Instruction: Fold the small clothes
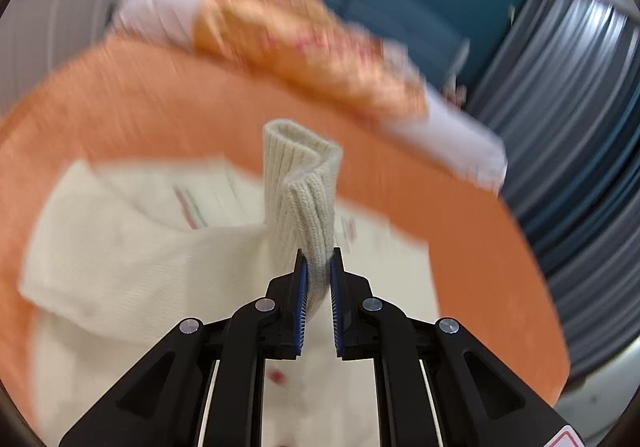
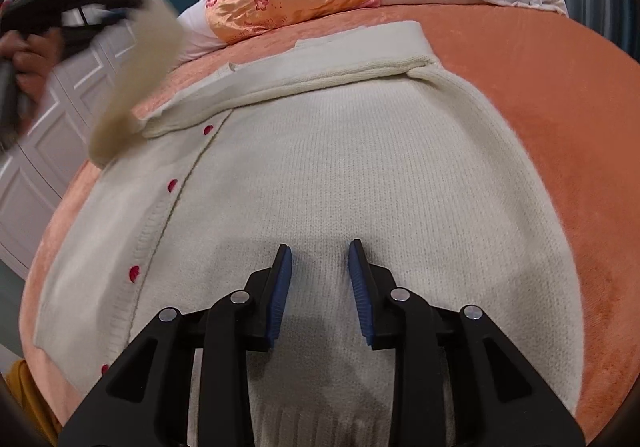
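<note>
A: Left wrist view? 
B: Left gripper [image 1: 319, 261] pinches the ribbed sleeve cuff [image 1: 301, 183], lifted over the cardigan [image 1: 132, 267] on the orange bed [image 1: 460, 247]. 
A: Right wrist view? 
B: Right gripper [image 2: 319, 256] spread, empty, just above the flat cardigan [image 2: 320, 167].

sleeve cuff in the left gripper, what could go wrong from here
1. The left gripper pinches only the ribbed cuff; a hard pull may slip it free.
2. The right gripper hangs open over the cardigan without pinning it, so the body may drag across the orange bedspread.
</note>
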Action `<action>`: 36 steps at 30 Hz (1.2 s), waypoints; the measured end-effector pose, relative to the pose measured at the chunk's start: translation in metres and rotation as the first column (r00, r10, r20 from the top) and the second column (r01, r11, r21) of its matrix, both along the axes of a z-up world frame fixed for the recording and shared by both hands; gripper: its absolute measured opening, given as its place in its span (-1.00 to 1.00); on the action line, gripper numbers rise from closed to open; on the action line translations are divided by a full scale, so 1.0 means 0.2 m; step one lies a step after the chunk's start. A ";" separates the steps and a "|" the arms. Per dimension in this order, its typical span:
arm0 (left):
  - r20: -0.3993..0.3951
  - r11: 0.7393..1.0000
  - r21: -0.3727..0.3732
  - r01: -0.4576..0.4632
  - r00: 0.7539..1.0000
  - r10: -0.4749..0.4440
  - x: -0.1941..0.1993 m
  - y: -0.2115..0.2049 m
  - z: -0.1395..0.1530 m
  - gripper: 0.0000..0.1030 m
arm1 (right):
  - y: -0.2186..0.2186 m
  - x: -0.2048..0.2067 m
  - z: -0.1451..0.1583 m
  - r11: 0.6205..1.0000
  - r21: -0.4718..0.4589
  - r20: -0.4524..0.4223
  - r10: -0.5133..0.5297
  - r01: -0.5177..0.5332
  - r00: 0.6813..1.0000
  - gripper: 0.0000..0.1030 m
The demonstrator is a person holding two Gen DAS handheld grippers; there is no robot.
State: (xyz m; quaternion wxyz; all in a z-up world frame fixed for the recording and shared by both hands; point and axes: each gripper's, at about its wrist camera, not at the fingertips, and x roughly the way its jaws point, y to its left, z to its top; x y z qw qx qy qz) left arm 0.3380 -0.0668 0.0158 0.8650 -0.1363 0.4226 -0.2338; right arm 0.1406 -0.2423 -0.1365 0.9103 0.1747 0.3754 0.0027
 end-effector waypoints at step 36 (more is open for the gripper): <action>-0.421 0.766 -0.315 -0.560 0.806 0.416 -0.06 1.18 -0.50 0.11 | -0.05 0.80 0.18 0.974 0.200 -0.229 -0.059 0.107 0.972 -0.23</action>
